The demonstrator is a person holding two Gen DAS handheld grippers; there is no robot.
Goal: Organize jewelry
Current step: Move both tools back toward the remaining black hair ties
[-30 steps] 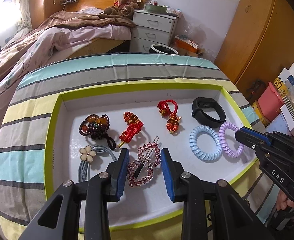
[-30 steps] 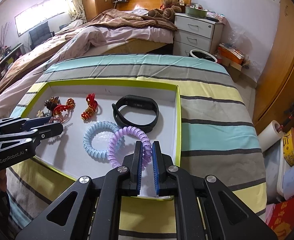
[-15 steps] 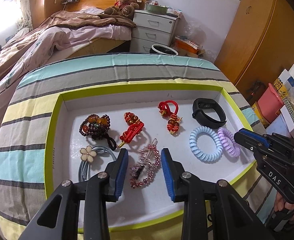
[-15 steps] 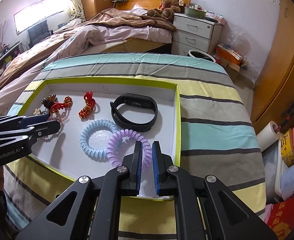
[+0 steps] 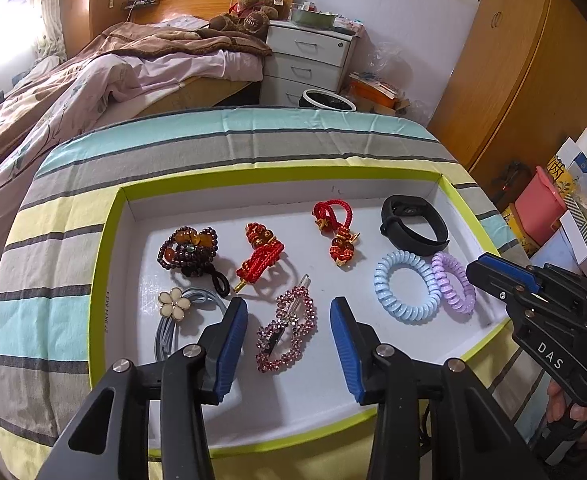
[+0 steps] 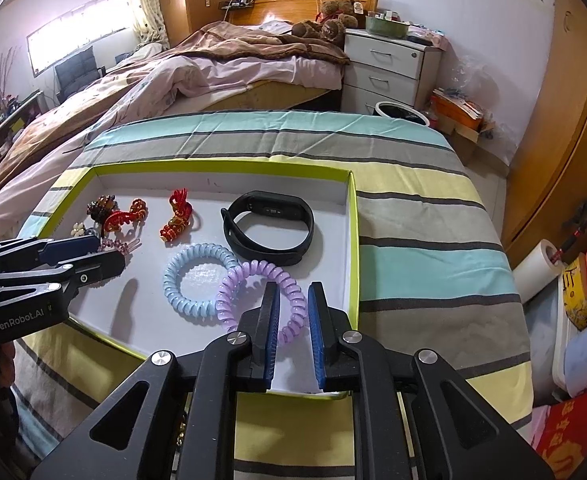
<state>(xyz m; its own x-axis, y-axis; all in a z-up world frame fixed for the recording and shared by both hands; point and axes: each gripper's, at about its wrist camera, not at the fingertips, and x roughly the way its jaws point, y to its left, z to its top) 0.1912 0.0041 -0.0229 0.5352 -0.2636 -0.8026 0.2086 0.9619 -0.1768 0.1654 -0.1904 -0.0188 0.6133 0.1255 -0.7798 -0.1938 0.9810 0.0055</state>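
Purple coil tie: lies flat in the tray, near-right corner, its left edge overlapping the blue coil tie; black band just behind both.
R gripper: fingers part-open, narrow gap, straddling the near-right arc of the purple coil; pads look clear of it, not clamped.
L gripper: fingers wide, nothing held, hovering over the pink rhinestone clip.
Clip axis: long axis runs near-left to far-right, diagonal to the L fingers' closing line.
Key relation: purple coil sits dead ahead of the R fingers, rim already between them; R hand is much nearer it than L. L hand is the nearer one for the clip.
Rest of tray: bead bracelet, two red knot charms, flower tie, all spaced apart in rows.
Step, my guess: R just let go or is about to pinch the coil; can't tell which.
Risk: closing on the coil where it overlaps the blue one could drag both.
Worktop: striped cloth under the tray.
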